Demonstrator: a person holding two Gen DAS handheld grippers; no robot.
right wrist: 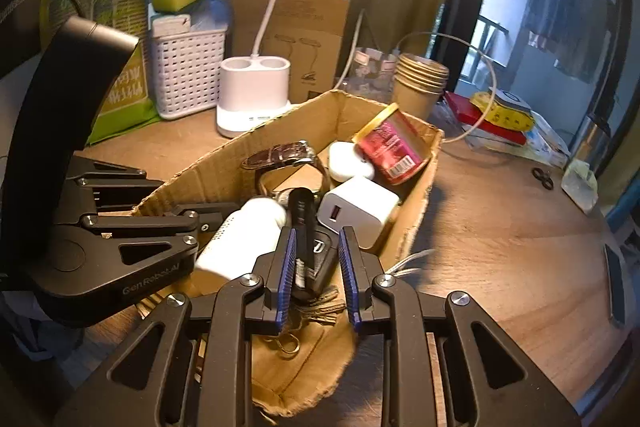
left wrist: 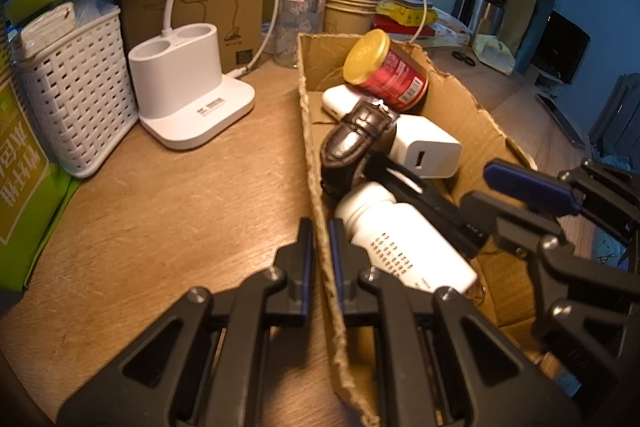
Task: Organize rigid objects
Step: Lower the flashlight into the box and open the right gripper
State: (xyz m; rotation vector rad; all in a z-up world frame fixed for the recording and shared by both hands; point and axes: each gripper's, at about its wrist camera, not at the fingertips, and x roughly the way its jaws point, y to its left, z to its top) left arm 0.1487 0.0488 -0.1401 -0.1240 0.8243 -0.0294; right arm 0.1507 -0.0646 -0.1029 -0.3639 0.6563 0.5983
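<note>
1. The left gripper (left wrist: 321, 259) is pinched on the left wall of the cardboard box (left wrist: 316, 163), 1 finger outside over the wooden table (left wrist: 180, 207) and 1 inside, with only the wall's thickness between the pads.
2. The right gripper (right wrist: 318, 275) hangs over the near end of the box, its blue-padded fingers (right wrist: 286, 275) parted. A black cylindrical object (right wrist: 302, 227) lies between them, seemingly against the left pad, while a gap shows before the right pad. I cannot tell if it is truly gripped.
3. Just right of that cylinder, a black car key fob (right wrist: 320, 255) lies in the box, and a key ring (right wrist: 286, 341) sits on the box floor below the fingers.
4. The white bottle (left wrist: 400, 247) lies on its side in the near part of the box, cap pointing away from the left wrist camera.
5. The white charger cube (left wrist: 426, 147) sits mid-box, its port facing the camera.
6. A brown leather watch strap (left wrist: 352, 135) curls up against the left wall, beside the charger.
7. At the far end, a red jar with a yellow lid (left wrist: 384, 71) lies tilted, resting over a white rounded case (left wrist: 338, 101).
8. Outside the box to the left stand a white lamp base (left wrist: 188, 87) and a white woven basket (left wrist: 76, 87); a stack of paper cups (left wrist: 348, 7) stands behind the box.
</note>
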